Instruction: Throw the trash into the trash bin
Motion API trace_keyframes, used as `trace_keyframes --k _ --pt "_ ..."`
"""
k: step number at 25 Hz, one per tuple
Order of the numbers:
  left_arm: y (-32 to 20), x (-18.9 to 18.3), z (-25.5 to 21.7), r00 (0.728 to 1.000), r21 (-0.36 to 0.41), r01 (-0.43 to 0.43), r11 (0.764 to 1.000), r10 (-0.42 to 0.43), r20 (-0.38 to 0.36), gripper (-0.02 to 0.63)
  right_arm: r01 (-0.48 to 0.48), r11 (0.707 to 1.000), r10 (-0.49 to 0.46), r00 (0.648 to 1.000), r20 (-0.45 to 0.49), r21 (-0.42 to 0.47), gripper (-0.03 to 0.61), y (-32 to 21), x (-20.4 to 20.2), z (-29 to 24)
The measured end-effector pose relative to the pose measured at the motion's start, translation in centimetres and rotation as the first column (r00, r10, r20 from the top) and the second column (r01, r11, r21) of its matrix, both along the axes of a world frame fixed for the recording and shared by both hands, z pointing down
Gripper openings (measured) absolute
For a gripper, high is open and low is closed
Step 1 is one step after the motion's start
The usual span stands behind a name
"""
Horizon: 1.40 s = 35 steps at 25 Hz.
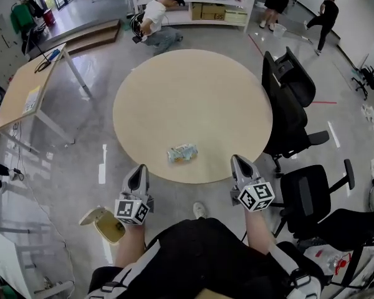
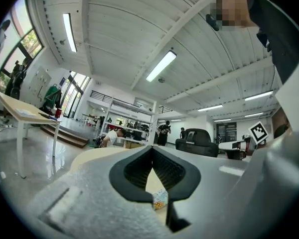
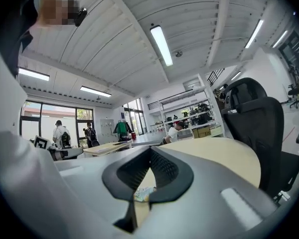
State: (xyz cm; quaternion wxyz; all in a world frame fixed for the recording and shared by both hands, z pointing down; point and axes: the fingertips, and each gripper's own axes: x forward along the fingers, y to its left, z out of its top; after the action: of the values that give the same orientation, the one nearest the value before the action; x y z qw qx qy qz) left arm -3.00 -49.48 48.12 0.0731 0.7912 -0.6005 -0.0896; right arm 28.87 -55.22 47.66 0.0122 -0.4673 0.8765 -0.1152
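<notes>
One round table (image 1: 193, 92): dead ahead of both claws.
Trash bin (image 1: 106, 224): on the floor, close by the left gripper (image 1: 139, 170).
Left gripper: jaws pressed together, empty.
Right gripper (image 1: 239, 162): jaws pressed together, empty.
Trash (image 1: 182, 153): crumpled on the table, ahead, between both claws, untouched.
</notes>
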Motion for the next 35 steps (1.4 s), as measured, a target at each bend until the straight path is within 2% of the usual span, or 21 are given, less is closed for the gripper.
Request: trace_keyframes --k 5,11,17,20,22,24,26,28,29,32,35 --pt "-1.1 0.1 0.0 0.995 -0.003 0.094 0.996 -0.094 0.03 0.002 0.101 0.995 -0.101 0.995 0.0 -0.011 0.006 -3.4 -0.9 0.9" --pt "-1.9 0.9 -0.5 0.99 -0.004 0.13 0.991 -0.13 0.051 0.002 0.253 0.967 -0.253 0.966 -0.046 -0.022 0.006 -6.9 -2.7 1.4" --pt "-1.3 1.2 -0.7 0.987 -0.009 0.155 0.988 -0.155 0.03 0.002 0.409 0.912 -0.41 0.904 -0.121 -0.034 0.006 -8.1 -6.5 2.1" --pt "-0.1 0.1 -0.7 0.988 -0.024 0.15 0.988 -0.149 0.044 0.002 0.487 0.873 -0.485 0.855 -0.183 -0.041 0.006 -7.8 -9.4 2.7" --pt "0.2 -1.1 -1.3 0.985 -0.025 0.167 0.986 -0.165 0.051 0.002 0.544 0.837 -0.54 0.805 -0.247 -0.058 0.008 -7.9 -11.4 3.5" --pt "0.4 -1.8 -2.1 0.983 -0.023 0.178 0.984 -0.176 0.054 0.002 0.606 0.79 -0.601 0.737 -0.309 -0.092 0.019 -7.6 -13.5 4.8" --pt "0.6 -2.2 -2.1 0.983 -0.025 0.179 0.983 -0.178 0.048 0.002 0.659 0.74 -0.655 0.658 -0.372 -0.135 0.101 -7.1 -15.7 6.4" --pt "1.1 -2.5 -1.6 0.983 -0.038 0.181 0.983 -0.179 0.038 0.002 0.696 0.694 -0.693 0.576 -0.434 -0.185 0.141 -6.7 -17.6 8.3" --pt "1.4 -2.7 -1.4 0.983 -0.045 0.182 0.982 -0.18 0.036 0.002 0.709 0.67 -0.712 0.532 -0.458 -0.219 0.159 -6.5 -18.5 9.4" --pt "2.3 -3.6 -0.9 0.981 -0.063 0.195 0.979 -0.193 0.035 0.002 0.732 0.59 -0.768 0.38 -0.516 -0.339 0.305 -5.8 -20.3 13.1" --pt "3.0 -4.7 -0.9 0.973 -0.07 0.229 0.971 -0.228 0.028 0.002 0.716 0.524 -0.796 0.219 -0.564 -0.461 0.356 -5.6 -20.8 17.3"
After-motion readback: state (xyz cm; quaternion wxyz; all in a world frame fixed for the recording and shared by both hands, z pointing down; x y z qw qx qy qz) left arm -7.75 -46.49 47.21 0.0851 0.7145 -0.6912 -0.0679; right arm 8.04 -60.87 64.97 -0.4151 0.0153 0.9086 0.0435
